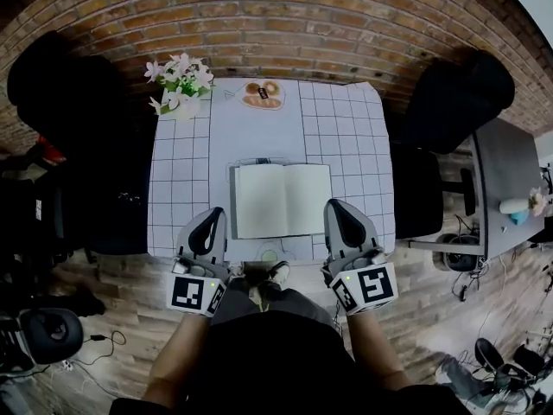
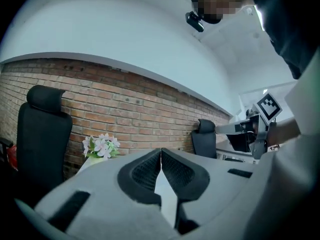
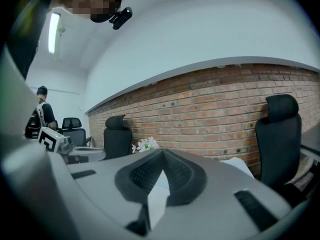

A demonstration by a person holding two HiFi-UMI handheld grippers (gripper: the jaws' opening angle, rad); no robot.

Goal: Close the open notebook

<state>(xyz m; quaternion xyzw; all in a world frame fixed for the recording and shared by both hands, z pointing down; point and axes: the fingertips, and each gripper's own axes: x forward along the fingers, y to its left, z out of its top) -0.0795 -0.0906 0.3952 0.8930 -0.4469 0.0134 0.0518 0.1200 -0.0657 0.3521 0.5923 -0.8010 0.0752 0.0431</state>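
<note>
I can read no words, numbers or brands anywhere: the notebook (image 1: 282, 200) pages look blank from here, and my left tongs (image 1: 212, 215) and right tongs (image 1: 333, 206) carry only lettering-free black-and-white square markers (image 1: 196, 294).

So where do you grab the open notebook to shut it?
Likely the right page's outer edge, coming from the right, where the right gripper sits close. The notebook lies flat and open, so that free edge can swing over the fold.
</note>
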